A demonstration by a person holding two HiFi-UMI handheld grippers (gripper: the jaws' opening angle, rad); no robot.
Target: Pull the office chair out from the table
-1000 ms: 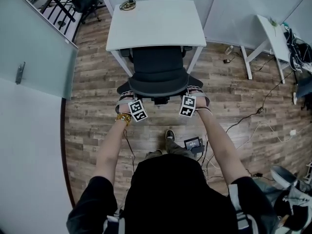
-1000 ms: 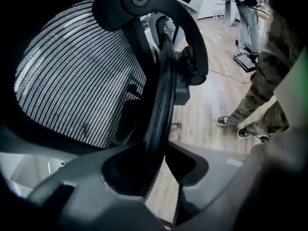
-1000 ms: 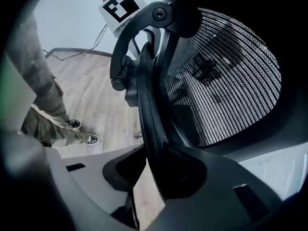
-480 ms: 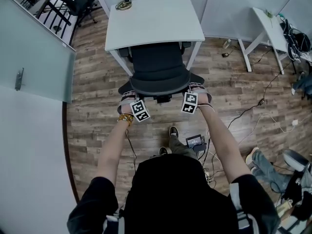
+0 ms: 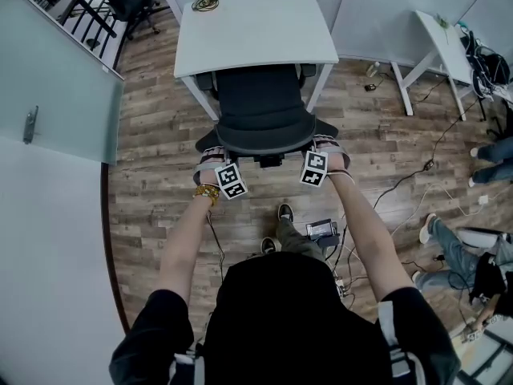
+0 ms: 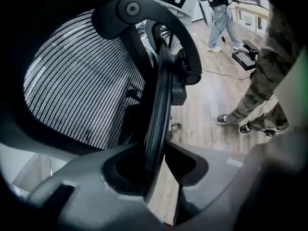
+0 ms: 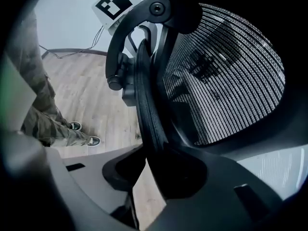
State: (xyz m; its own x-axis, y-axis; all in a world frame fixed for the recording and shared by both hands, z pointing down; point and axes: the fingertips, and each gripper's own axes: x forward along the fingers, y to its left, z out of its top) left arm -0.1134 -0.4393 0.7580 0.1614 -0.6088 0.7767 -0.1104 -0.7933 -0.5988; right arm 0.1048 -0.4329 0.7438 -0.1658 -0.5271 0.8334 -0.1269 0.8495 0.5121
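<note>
the left gripper [image 5: 210, 160] is clamping the chair [image 5: 260, 107] by its back rim. the right gripper [image 5: 327, 151] is gripping the opposite edge, its jaws having just been opening slightly. the chair is sitting partly under the table [image 5: 256, 30].

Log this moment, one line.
left claw: clamped on backrest rim | right claw: jaws just been opening, rim between them | office chair: seat partly under table, not pulled out
</note>
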